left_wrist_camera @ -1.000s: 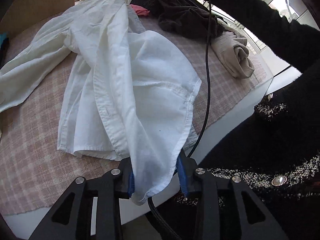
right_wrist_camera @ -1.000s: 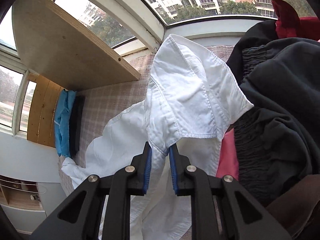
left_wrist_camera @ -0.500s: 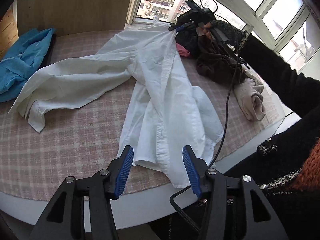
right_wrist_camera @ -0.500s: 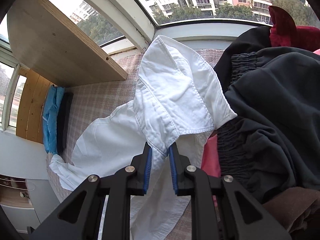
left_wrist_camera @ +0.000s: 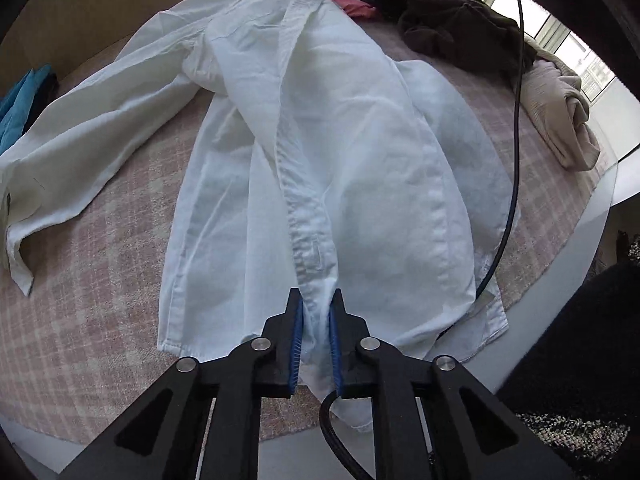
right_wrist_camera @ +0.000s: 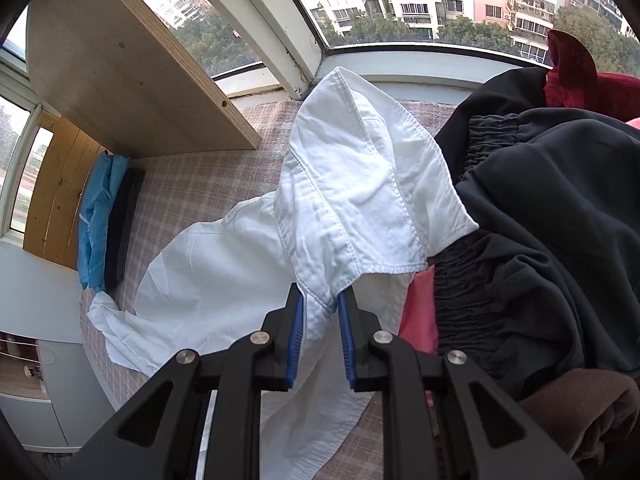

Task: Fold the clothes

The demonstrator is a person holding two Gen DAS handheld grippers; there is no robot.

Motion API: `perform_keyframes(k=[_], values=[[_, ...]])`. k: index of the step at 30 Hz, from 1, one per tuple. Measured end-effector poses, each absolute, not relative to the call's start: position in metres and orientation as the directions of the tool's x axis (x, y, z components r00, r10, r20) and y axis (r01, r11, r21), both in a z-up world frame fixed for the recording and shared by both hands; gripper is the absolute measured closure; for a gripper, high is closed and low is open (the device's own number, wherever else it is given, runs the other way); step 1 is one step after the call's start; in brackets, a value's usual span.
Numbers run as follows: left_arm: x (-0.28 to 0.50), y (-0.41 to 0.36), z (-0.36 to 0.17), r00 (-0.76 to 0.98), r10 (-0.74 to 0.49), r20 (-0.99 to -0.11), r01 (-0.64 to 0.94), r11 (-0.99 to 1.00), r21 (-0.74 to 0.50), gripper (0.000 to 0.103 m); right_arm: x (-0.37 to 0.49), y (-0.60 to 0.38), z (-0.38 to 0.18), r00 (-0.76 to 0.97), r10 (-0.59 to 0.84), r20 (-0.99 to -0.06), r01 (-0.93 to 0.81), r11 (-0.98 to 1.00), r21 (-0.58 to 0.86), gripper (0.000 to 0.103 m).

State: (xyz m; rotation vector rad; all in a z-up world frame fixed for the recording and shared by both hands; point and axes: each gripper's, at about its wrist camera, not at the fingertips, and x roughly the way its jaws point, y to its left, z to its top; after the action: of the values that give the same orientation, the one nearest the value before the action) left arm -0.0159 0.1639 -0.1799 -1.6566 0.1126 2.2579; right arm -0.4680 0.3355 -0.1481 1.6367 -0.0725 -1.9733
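Observation:
A white button-up shirt (left_wrist_camera: 360, 160) lies face up on the pink checked tablecloth (left_wrist_camera: 100, 280), with one sleeve (left_wrist_camera: 100, 132) stretched out to the left. My left gripper (left_wrist_camera: 316, 304) is shut on the shirt's front placket close to the hem, at the near table edge. In the right wrist view my right gripper (right_wrist_camera: 322, 304) is shut on the shirt's collar (right_wrist_camera: 352, 184) and holds it raised at the far end. The shirt's front runs taut between the two grippers.
A heap of dark clothes (left_wrist_camera: 452, 28), a pink piece (left_wrist_camera: 356, 6) and a beige garment (left_wrist_camera: 560, 112) lie to the right. Folded blue cloth (right_wrist_camera: 96, 216) sits far left under a wooden board (right_wrist_camera: 120, 72). A black cable (left_wrist_camera: 514, 160) hangs across the shirt's right side.
Half a second ago my left gripper stood open, back from the shirt; now it has closed on the placket by the hem. The right gripper keeps its hold on the collar.

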Motion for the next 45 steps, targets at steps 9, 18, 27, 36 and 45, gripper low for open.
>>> perform_keyframes(k=[9, 18, 27, 36, 45], values=[[0.006, 0.113, -0.102, -0.395, 0.307, -0.866, -0.223, -0.946, -0.234, 0.098, -0.467, 0.333, -0.127, -0.102, -0.544, -0.833, 0.373, -0.797, 0.475, 0.086], [0.014, 0.061, -0.023, -0.535, 0.049, -0.844, -0.124, -0.992, 0.022, 0.098, -0.460, 0.303, -0.101, -0.067, -0.687, -0.723, 0.376, -0.689, 0.620, 0.086], [0.037, 0.113, 0.019, -0.560, 0.146, -0.815, -0.313, -0.949, 0.046, 0.098, -0.455, 0.305, -0.082, -0.068, -0.714, -0.696, 0.430, -0.651, 0.626, 0.086], [0.022, 0.233, -0.116, -0.167, 0.427, -0.889, -0.523, -0.802, -0.287, 0.081, -0.472, 0.347, -0.153, -0.125, -0.465, -0.876, 0.359, -0.845, 0.397, 0.086], [0.017, 0.144, -0.114, -0.277, 0.307, -0.910, -0.316, -0.924, -0.216, 0.062, -0.456, 0.340, -0.148, -0.135, -0.395, -0.909, 0.401, -0.860, 0.314, 0.076]])
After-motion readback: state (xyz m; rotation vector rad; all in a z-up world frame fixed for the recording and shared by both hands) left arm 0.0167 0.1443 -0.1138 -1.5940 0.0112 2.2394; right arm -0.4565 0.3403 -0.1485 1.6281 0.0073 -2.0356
